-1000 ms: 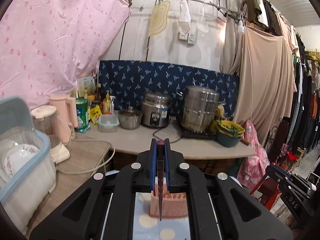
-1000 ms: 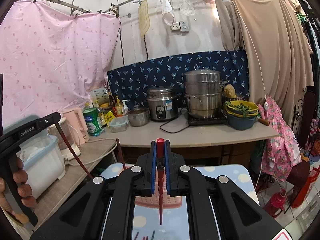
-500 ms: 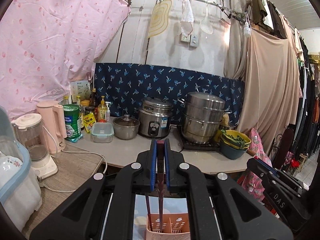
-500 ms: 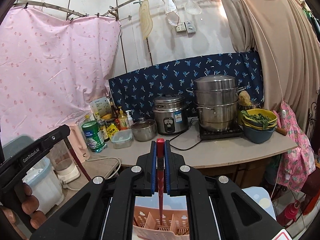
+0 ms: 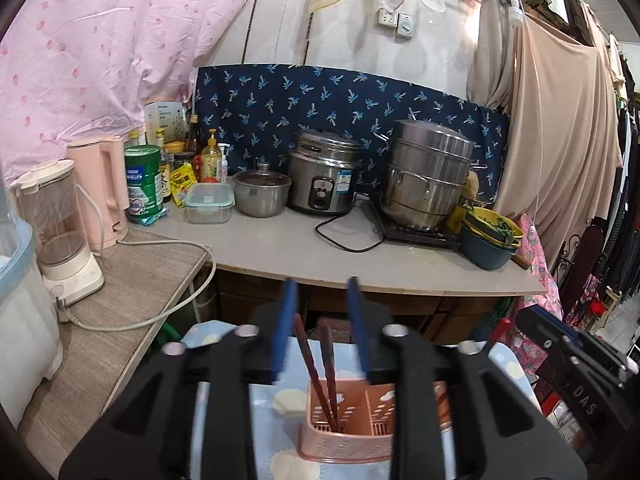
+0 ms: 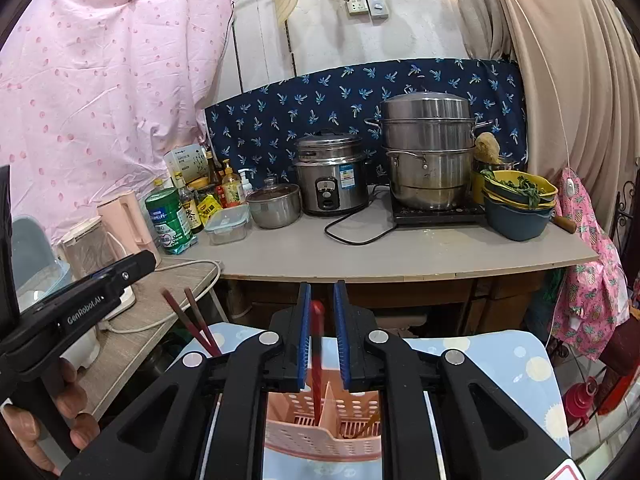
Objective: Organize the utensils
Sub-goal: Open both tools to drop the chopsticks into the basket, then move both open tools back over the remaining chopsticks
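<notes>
Both grippers lowered over pink utensil basket [image 5: 348,436], fingers opening, chopsticks [image 5: 320,364] loose between, kitchen counter [image 5: 360,256] beyond

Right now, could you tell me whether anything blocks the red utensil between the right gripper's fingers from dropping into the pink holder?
Nothing visible does. The red utensil already reaches into the pink holder, left of its divider, as the right gripper opens.

I saw a low table [image 6: 520,364] under a blue dotted cloth [image 5: 224,432]; a pink slotted utensil holder [image 6: 320,436] stood on its near middle.
</notes>
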The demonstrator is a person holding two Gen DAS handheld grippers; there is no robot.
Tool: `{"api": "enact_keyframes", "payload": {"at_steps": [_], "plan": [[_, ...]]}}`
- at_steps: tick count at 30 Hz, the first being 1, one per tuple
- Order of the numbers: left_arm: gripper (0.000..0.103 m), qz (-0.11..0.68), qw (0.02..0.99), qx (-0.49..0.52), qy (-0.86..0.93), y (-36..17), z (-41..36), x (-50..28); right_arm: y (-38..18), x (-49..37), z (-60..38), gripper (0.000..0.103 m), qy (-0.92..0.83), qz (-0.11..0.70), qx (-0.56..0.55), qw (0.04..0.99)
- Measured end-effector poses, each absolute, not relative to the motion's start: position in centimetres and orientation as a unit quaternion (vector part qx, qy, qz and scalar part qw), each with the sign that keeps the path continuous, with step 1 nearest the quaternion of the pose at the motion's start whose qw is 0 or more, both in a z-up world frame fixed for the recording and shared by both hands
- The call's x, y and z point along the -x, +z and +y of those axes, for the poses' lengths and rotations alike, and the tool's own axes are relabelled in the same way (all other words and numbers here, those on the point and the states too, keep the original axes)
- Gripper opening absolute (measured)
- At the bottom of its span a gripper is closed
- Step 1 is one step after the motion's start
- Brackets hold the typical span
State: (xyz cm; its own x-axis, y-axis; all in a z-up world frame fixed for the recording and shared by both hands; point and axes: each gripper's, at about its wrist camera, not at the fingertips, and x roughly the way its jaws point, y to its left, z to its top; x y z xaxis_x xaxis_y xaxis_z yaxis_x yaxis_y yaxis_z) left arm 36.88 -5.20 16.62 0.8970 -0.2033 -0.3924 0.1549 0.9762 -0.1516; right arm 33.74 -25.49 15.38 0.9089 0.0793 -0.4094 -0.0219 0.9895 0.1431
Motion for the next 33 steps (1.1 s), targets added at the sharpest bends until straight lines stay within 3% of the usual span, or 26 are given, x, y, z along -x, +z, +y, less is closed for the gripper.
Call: {"api": "enact_keyframes", "payload": {"at_steps": [4, 12, 33], "plan": [[0.038, 0.212, 0.972, 0.053, -0.089, 16.3, -4.8, -35.6, 15.7, -32.2, -25.7, 0.027, 0.02, 0.202, -0.066, 0.977], [0.038, 0.234, 0.968, 0.039, -0.081, 15.1, -3.6, -31.7, 15.3, -27.4, -25.9, 0.033, 0.022, 0.204, -0.07, 0.976], [0.038, 0.301, 0.95, 0.009, -0.085, 9.7, -2.9, -19.9, 9.4, -13.8, -24.2, 0.035, 0.012, 0.268, -0.049, 0.962]]}}
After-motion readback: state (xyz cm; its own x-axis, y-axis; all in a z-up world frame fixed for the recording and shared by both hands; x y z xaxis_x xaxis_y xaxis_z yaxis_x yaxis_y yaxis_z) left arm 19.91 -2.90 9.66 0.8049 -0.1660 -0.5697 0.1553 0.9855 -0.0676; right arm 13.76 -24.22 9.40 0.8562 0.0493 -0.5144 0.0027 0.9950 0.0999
